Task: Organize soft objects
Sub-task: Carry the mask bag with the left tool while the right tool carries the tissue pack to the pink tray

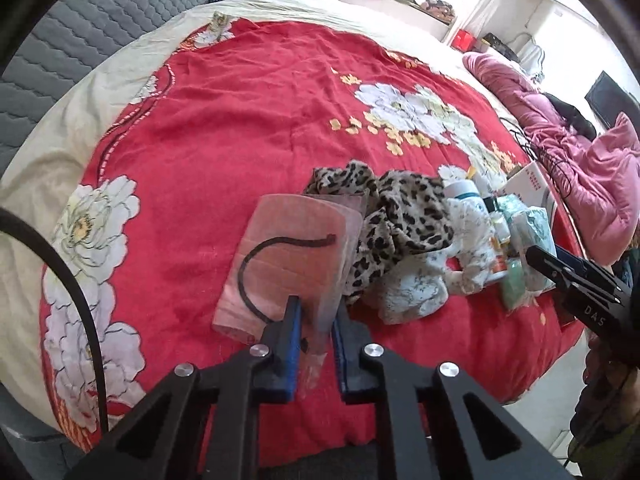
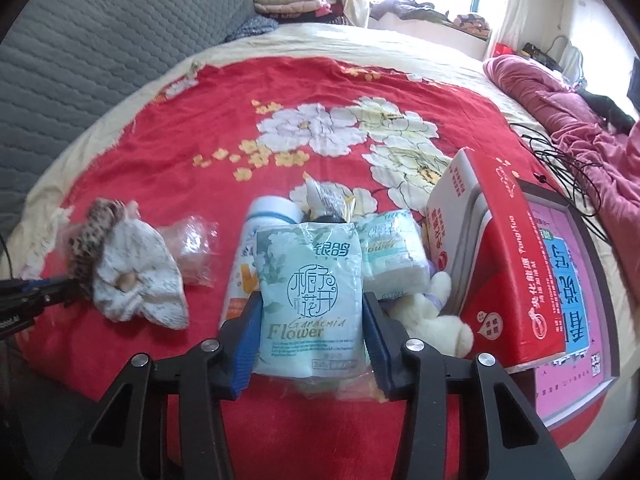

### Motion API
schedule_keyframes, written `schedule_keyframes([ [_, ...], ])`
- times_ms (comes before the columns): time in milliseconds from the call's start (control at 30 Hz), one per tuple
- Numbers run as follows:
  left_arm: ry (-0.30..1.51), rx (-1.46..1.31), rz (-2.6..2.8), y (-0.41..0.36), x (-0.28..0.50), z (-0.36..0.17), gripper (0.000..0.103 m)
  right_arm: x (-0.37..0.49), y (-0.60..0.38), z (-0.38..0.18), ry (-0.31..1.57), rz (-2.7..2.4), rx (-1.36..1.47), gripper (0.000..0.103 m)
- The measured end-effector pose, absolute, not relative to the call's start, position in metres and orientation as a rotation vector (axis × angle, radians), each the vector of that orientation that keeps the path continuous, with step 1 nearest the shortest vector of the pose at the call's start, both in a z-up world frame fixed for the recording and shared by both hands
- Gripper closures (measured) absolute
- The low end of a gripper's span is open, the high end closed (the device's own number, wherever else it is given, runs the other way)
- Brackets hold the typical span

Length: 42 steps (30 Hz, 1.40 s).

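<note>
In the left wrist view my left gripper [image 1: 316, 316] is shut on the edge of a clear plastic bag [image 1: 288, 264] with pink cloth and a black cord inside, over the red floral bedspread [image 1: 224, 120]. A leopard-print cloth [image 1: 396, 216] and a white floral cloth [image 1: 420, 288] lie just right of it. In the right wrist view my right gripper [image 2: 312, 312] is shut on a pale green "Flower" tissue pack [image 2: 310, 292]. A second tissue pack [image 2: 394, 252], a white plush toy [image 2: 432, 316] and a white bottle [image 2: 248, 264] sit around it.
A red and white box [image 2: 496, 256] leans on a pink framed board [image 2: 572, 304] at the right. A pink quilt [image 2: 580, 120] and black cables [image 2: 560, 160] lie at the far right. A grey quilted headboard [image 2: 100, 48] stands at the left.
</note>
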<state>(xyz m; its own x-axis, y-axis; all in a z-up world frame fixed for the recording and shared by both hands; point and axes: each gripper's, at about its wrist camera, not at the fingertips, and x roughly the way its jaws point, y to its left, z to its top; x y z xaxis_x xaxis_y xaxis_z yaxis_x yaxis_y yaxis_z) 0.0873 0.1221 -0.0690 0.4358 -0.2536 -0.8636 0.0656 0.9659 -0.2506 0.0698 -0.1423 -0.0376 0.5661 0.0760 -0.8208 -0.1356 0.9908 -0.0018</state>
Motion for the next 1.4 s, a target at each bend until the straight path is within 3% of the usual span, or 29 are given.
schedule_keyframes([
  [500, 1.018, -0.163, -0.229, 0.101, 0.066, -0.014, 0.093, 0.047, -0.164, 0.008, 0.892, 0.16, 0.017, 0.055],
  [767, 0.943, -0.133, -0.319, 0.039, 0.062, 0.028, 0.093, 0.032, -0.187, 0.037, 0.834, 0.15, 0.048, 0.055],
  [1400, 0.897, -0.056, -0.423, -0.109, 0.056, 0.063, 0.094, -0.004, -0.311, 0.08, 0.74, -0.003, 0.119, 0.055],
])
